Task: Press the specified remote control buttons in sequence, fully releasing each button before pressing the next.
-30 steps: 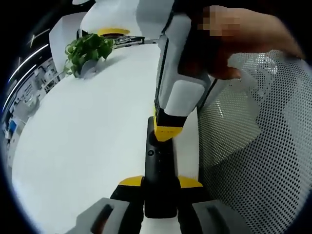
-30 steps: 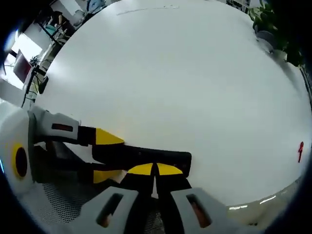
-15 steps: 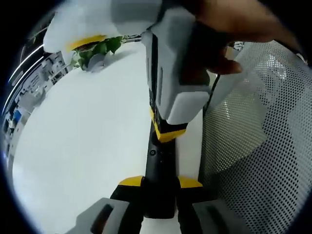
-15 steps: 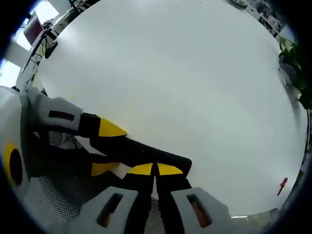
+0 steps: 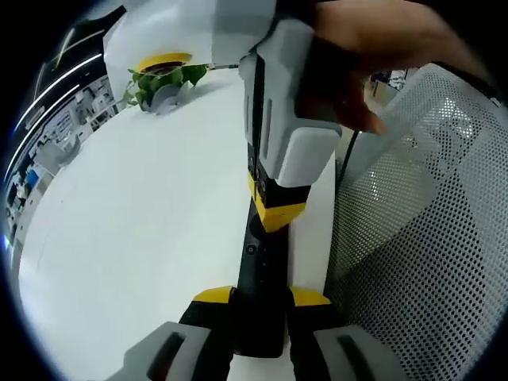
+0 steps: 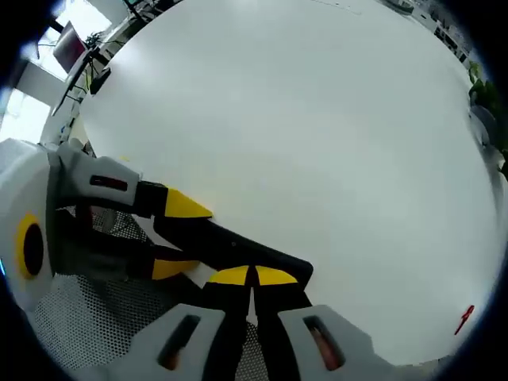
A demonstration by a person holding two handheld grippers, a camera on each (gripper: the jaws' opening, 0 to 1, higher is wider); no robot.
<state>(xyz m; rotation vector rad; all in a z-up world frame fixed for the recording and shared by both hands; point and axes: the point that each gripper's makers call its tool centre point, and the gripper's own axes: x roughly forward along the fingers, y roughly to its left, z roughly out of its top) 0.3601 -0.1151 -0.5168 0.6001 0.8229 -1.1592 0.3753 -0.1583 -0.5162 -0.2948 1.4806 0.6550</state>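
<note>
- Left gripper [image 5: 259, 295] is clamped on the black remote control [image 5: 259, 278], held at 6 o'clock over the white table [image 5: 135, 214].
- Right gripper [image 6: 252, 275], jaws together, has its yellow tips pressing down on the remote.
- Potted plant [image 5: 163, 83] sits far off at 11 o'clock.
- Mesh chair [image 5: 421, 238] stands just beside, at 3 o'clock.

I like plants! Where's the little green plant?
In the left gripper view, the potted plant sits at the far end of the white table, upper left, beyond the remote.
</note>
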